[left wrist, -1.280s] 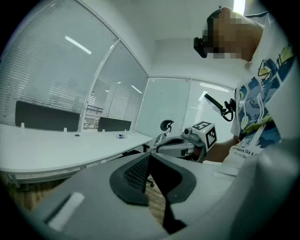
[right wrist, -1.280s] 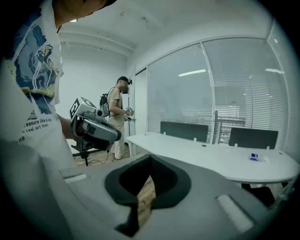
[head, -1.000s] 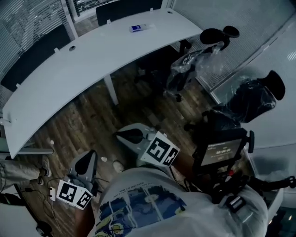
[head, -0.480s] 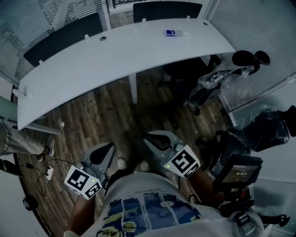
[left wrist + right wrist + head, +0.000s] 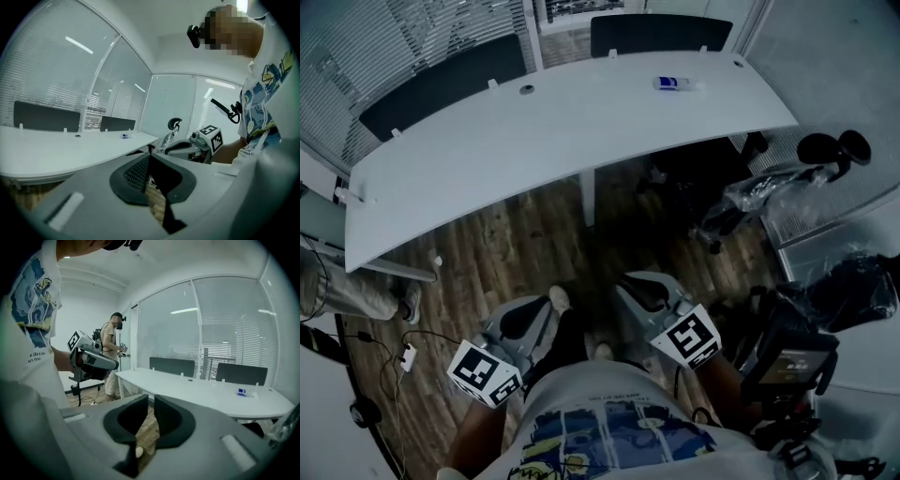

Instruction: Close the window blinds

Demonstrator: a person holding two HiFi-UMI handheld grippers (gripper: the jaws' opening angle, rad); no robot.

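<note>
Slatted window blinds (image 5: pixel 384 47) hang behind the long white desk (image 5: pixel 534 141), far from both grippers; the left gripper view shows the blinds (image 5: pixel 56 89) too, and so does the right gripper view, where the blinds (image 5: pixel 234 343) lie beyond glass. My left gripper (image 5: pixel 542 305) is held low in front of me and points at the desk; its jaws (image 5: pixel 149 158) meet at the tips with nothing in them. My right gripper (image 5: pixel 630 279) is beside it. Its jaws have just been opening and now stand a narrow gap apart (image 5: pixel 151 399), empty.
Dark divider panels (image 5: pixel 441 80) stand along the desk's far edge, and a small blue item (image 5: pixel 675 83) lies on top. Plastic-wrapped office chairs (image 5: pixel 759 192) stand at the right. Cables (image 5: pixel 403 356) trail on the wooden floor at the left. Another person (image 5: pixel 111 357) stands by the desk's end.
Both grippers have moved forward towards the desk and now sit side by side. The head view has swung, so the desk and blinds lie more squarely ahead.
</note>
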